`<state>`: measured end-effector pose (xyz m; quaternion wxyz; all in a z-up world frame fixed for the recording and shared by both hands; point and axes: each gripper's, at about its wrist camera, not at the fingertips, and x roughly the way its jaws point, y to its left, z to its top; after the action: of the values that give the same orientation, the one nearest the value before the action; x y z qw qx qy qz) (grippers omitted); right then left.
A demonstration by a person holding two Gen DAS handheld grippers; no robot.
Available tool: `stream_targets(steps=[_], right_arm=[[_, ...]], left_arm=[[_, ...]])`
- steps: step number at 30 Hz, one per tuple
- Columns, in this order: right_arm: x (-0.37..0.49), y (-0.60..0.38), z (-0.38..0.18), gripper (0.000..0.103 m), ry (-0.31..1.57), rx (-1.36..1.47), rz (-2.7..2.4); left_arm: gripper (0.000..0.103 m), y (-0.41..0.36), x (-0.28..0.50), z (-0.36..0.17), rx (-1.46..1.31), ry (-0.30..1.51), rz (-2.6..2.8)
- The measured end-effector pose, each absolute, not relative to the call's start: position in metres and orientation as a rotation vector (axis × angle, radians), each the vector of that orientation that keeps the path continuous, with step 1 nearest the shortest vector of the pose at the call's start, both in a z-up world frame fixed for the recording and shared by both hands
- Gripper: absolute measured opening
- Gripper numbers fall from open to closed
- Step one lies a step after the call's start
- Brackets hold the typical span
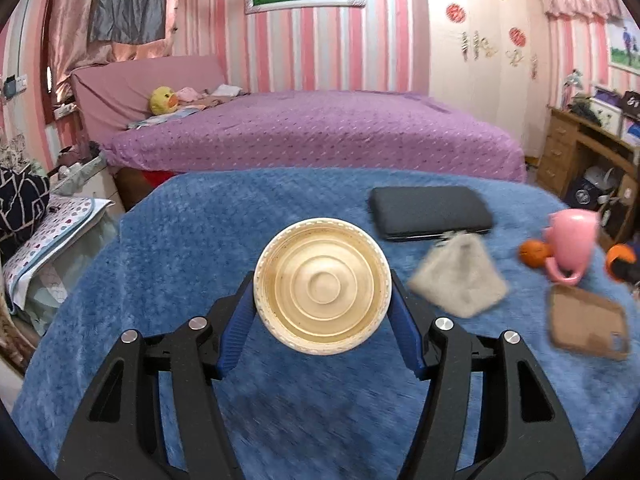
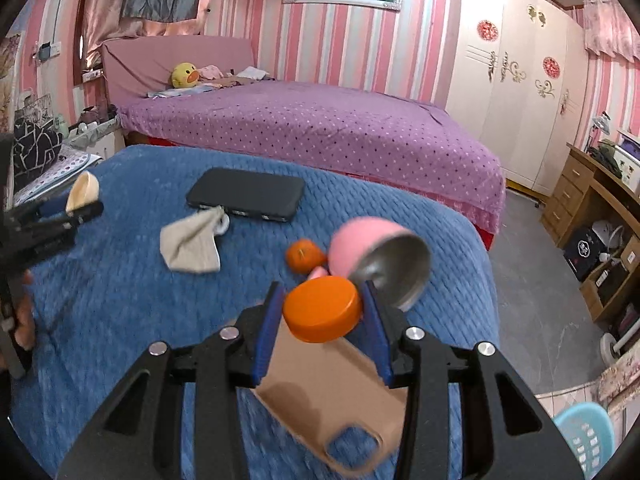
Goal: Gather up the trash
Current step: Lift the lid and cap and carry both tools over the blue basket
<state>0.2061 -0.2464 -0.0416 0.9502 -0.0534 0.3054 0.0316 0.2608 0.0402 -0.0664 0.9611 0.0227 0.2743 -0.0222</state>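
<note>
Cream plastic, round and ribbed in rings: we note a disposable lid or shallow cup (image 1: 322, 286) pinched edge to edge between the blue pads of the left hand-held gripper (image 1: 322, 292), its open face turned toward the lens and lifted clear of the blue quilted blanket (image 1: 200, 240) that covers the desk. The right wrist view shows the same piece at far left, held up off the cloth.

Orange plastic next: a round screw cap (image 2: 322, 308) sits squarely between the blue pads of the right hand-held gripper (image 2: 322, 314), which press on its rim from both sides; it looks raised above the cloth. So both pieces of trash are in hand, each directly ahead of its own hand-held gripper, neither with a long axis to speak of.

Outward from the cap: a tan phone case (image 2: 340, 400) lies flat just under the right gripper; a pink mug with a steel lining (image 2: 376, 256) lies tipped on its side just beyond, a small orange fruit (image 2: 306, 256) beside it. Further left, a crumpled beige cloth (image 2: 190, 246) touches a black flat case (image 2: 246, 194).

A pale blue slatted plastic basket (image 2: 586, 436) shows on the floor at lower right of the right view, past the desk edge. If that is the bin, we judge the right hand the nearer; the coming move turns on carrying rightward and down off the desk. Whether it serves as the bin we cannot tell.
</note>
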Motion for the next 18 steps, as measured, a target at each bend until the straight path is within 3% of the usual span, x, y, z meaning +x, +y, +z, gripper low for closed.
stream_targets(steps=[18], right_arm=[[0.076, -0.380, 0.008, 0.040, 0.494, -0.002, -0.130]], left_arm=[[0.061, -0.088, 0.154, -0.020, 0.071, 0.484, -0.180]])
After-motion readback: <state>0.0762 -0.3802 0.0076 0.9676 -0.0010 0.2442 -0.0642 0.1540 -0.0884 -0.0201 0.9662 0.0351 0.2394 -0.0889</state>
